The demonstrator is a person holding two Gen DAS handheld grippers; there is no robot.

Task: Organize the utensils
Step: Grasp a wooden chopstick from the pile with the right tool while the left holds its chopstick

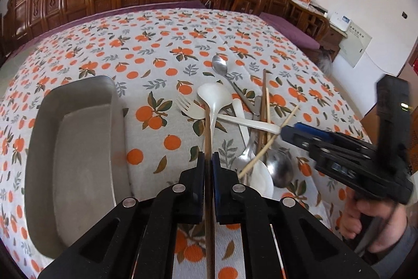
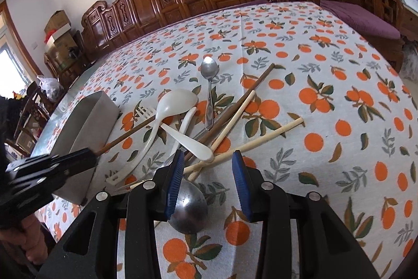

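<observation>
Left wrist view: the left gripper (image 1: 208,161) is pressed together on a brown chopstick (image 1: 207,132), whose long axis runs straight ahead along the fingers, far end lying over the white plastic ladle (image 1: 214,98) in the utensil pile. The metal tray (image 1: 78,137), just left of it, is seen bare, so sorting is judged barely begun.

Right wrist view: the right gripper (image 2: 207,169) is spread wide and holds nothing, above a steel ladle (image 2: 189,211). The brown chopstick (image 2: 125,135) points from the left gripper up-right into the pile, beside the tray (image 2: 86,122).
</observation>
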